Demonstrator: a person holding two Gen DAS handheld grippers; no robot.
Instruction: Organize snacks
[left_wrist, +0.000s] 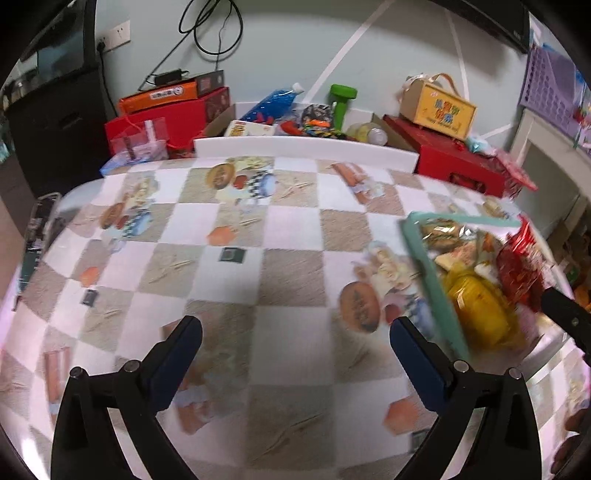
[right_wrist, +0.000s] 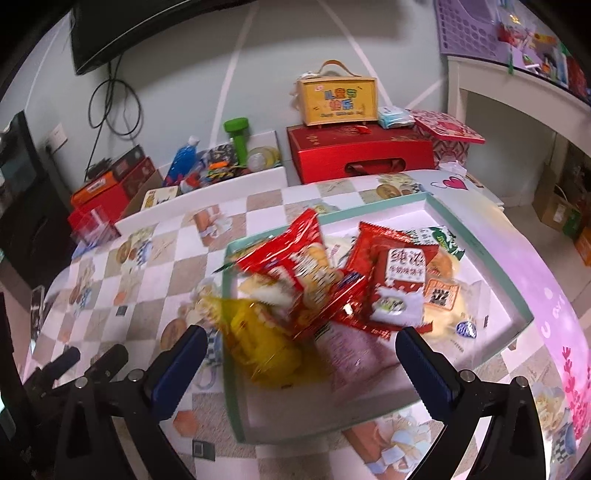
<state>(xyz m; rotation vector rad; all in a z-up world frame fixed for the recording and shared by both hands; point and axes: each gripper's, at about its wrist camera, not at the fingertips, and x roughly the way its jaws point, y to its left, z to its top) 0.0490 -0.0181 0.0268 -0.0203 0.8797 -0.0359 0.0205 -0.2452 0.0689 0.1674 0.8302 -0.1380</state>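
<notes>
Both grippers stand wide open and empty: the left gripper (left_wrist: 295, 363) over bare checked counter (left_wrist: 280, 229), the right gripper (right_wrist: 301, 369) above the snack packets (right_wrist: 325, 280) heaped in the teal-rimmed tray (right_wrist: 480, 236). Best to settle packets flat, gripping one edge at a time.

Snack packets (right_wrist: 332, 288) lie piled in the tray (right_wrist: 480, 229) on the table (right_wrist: 155, 266), boxes (right_wrist: 358, 155) behind.

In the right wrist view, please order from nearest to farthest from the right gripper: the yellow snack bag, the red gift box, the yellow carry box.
1. yellow snack bag, just ahead, left part of the tray
2. red gift box, beyond the table's far edge
3. yellow carry box, on top of the red gift box
</notes>
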